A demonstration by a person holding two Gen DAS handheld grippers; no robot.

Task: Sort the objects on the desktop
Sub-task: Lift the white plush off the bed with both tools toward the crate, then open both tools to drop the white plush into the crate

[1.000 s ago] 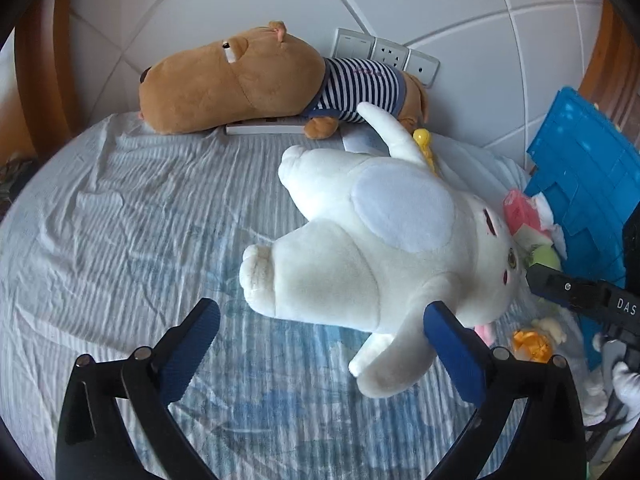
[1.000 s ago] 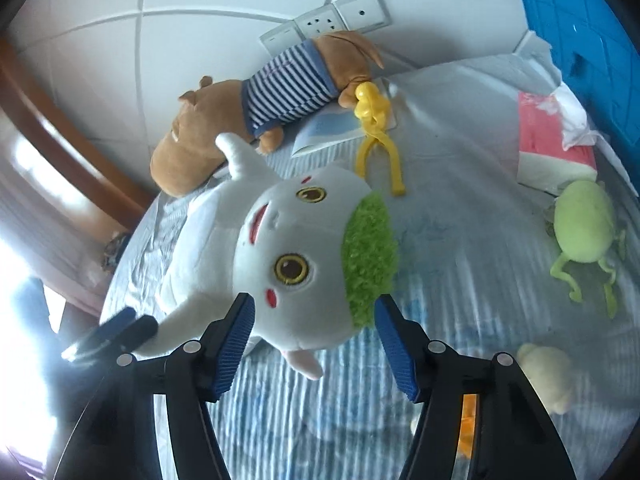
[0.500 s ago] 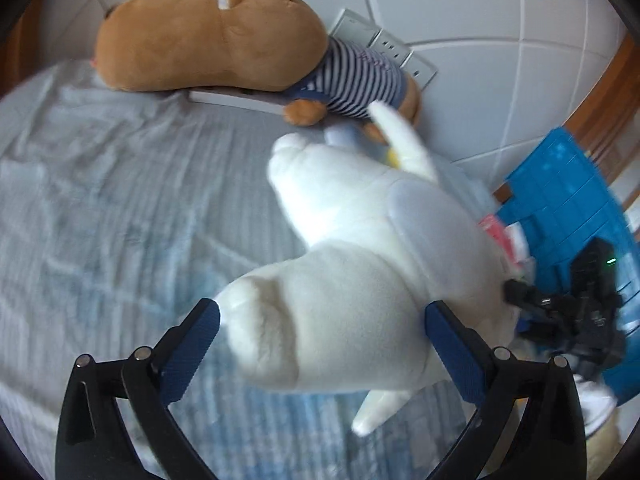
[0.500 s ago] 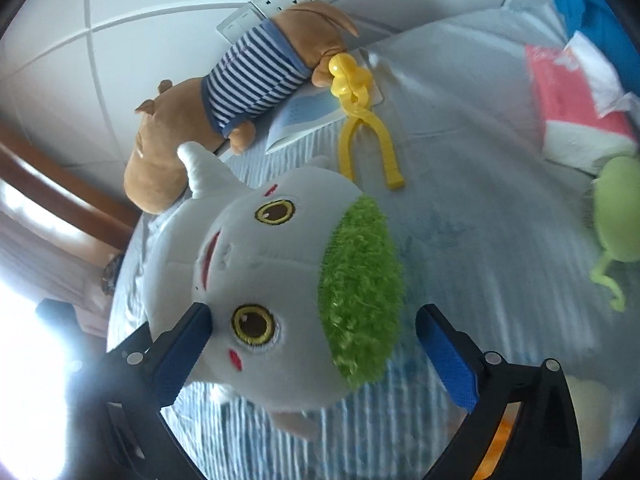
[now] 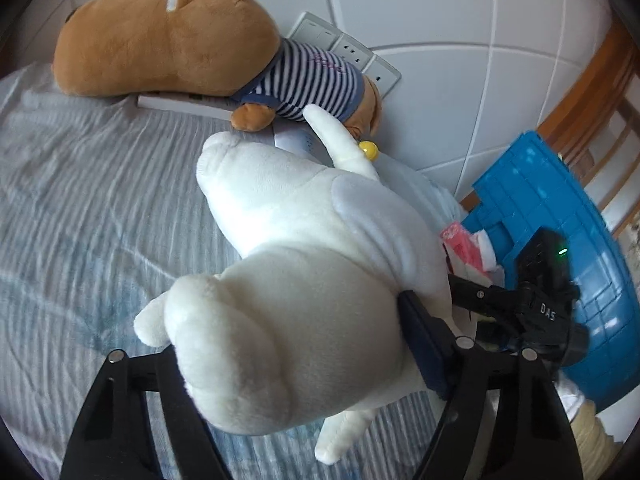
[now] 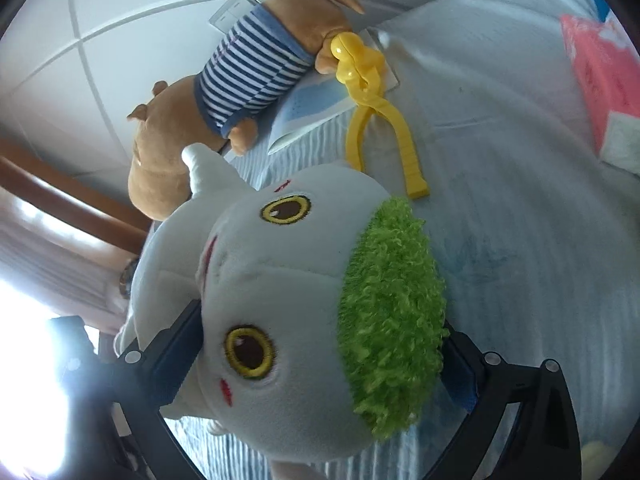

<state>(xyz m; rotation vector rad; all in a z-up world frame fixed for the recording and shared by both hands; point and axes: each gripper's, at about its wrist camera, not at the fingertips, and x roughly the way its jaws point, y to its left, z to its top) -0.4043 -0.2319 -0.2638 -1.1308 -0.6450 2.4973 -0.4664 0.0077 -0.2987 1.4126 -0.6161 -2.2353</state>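
I hold the white plush (image 5: 304, 292) at both ends: my left tongs (image 5: 296, 364) are clamped on its rear, my right tongs (image 6: 320, 364) on its head. Striped cloth (image 5: 80, 200) lies open to my left; the white wall (image 5: 440, 60) with sockets (image 5: 344, 46) bounds the far edge, a brown plush (image 5: 168, 40) along it. The blue crate (image 5: 560, 248) stands right, contents hidden.

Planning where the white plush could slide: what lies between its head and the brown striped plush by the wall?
In the right wrist view, a yellow clip lying on a booklet.
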